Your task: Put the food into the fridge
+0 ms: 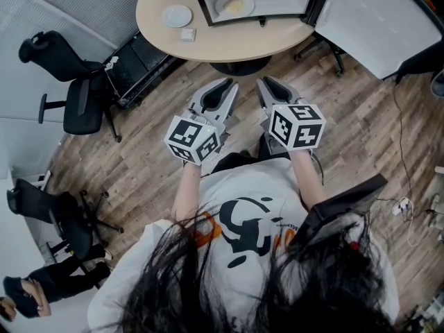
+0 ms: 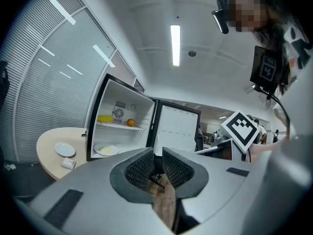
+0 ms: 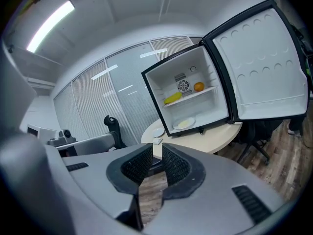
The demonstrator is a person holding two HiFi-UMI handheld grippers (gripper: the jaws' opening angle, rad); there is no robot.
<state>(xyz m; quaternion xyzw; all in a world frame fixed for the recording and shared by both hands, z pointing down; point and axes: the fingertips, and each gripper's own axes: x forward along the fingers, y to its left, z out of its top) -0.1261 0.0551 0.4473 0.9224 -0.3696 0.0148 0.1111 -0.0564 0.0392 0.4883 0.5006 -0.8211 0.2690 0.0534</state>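
Two claws, the left claw [image 1: 223, 85] and the right claw [image 1: 267, 83], are shut on nothing, while the soft banana [image 3: 172, 98], the orange [image 3: 198, 86] and a plate [image 3: 177, 126] that probably breaks easily and is best held by its rim sit inside the fridge [image 3: 205, 70] on the tabletop [image 1: 229, 40], with its door [image 3: 264, 67] wide open and lots of room in front.
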